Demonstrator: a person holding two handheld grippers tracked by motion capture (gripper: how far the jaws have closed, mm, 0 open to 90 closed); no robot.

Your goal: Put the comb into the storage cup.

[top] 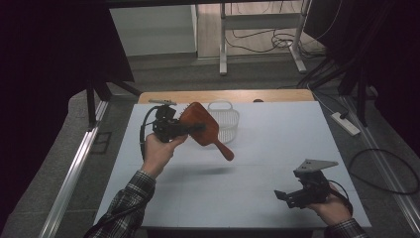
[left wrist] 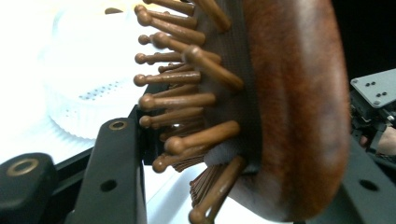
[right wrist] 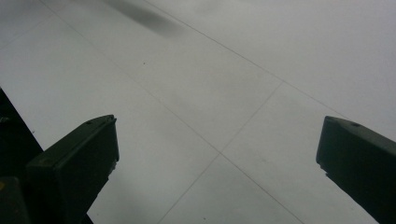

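Above table, hairbrush (top: 204, 128) handle down-right

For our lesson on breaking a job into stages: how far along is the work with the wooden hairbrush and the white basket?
Done: the left hand-held gripper is shut on the wooden hairbrush and holds it clear of the table.
In hand: the brush hangs in the air beside the white basket.
Left, probably: setting the brush in the basket; it is not in there yet. The right hand-held gripper is open and holds nothing.

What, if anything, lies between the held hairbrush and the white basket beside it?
Nothing visible. The left gripper holds the hairbrush by its head above the table, and the white basket sits right behind it with open space between.
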